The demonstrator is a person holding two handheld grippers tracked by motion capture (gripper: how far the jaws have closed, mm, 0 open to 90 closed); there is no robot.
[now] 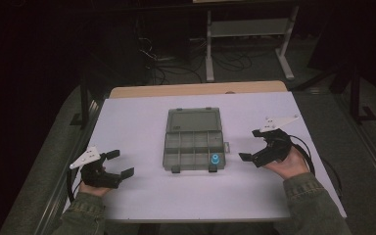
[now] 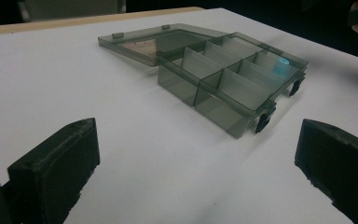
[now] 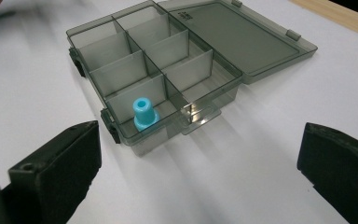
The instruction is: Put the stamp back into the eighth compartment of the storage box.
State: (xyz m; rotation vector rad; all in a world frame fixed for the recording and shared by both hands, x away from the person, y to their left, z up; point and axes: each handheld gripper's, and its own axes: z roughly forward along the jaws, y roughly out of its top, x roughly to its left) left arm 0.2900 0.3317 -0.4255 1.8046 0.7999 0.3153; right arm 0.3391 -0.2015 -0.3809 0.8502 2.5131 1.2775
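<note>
A smoky clear organizer box lies open at the table's middle, its lid folded flat toward the far side. A small blue spool-shaped piece stands in the near right compartment; the other compartments look empty. My left gripper rests open near the front left, well clear of the box. My right gripper is open just right of the box, jaws facing the blue piece. Nothing sits between either pair of jaws.
The white table top ends in a wooden strip at the far side. Beyond it stand a metal table frame and floor cables. Dark rails run along both table sides.
</note>
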